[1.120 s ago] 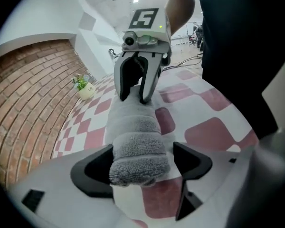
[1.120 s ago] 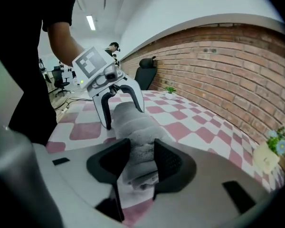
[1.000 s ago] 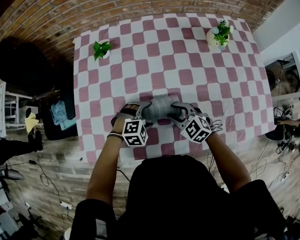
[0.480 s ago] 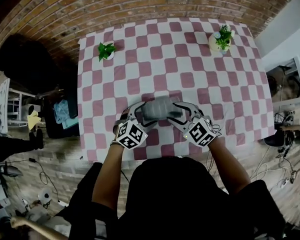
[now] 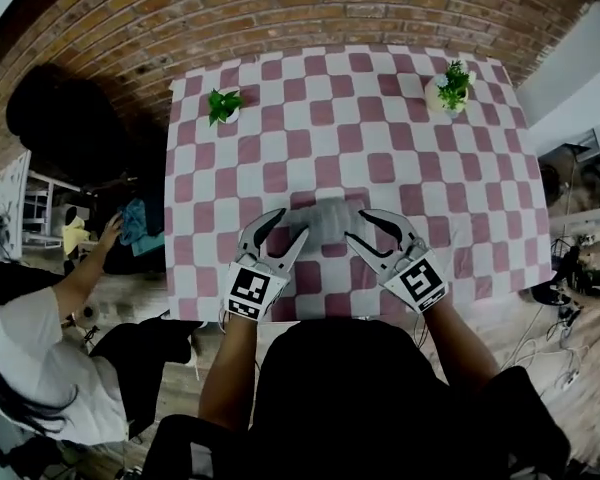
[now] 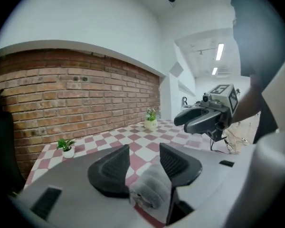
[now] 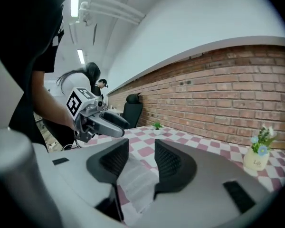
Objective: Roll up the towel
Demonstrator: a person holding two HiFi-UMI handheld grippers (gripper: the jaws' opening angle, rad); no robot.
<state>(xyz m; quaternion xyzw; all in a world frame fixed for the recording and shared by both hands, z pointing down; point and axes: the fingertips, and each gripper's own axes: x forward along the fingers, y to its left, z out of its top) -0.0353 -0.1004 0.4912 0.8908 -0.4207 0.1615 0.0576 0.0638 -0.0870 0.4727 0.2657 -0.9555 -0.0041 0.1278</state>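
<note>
Rolled grey towel (image 5: 325, 218) lies by the table's (image 5: 380, 118) front edge; left gripper (image 5: 292, 225) and right gripper (image 5: 356, 225), jaws parted yet just narrowing, hold nothing.

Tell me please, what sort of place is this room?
Probably a lab or office space set up for recording, not a home: a table with a pink-and-white checked tablecloth stands before a brick wall, loose cables lie beside it, and an office chair stands beyond.
</note>
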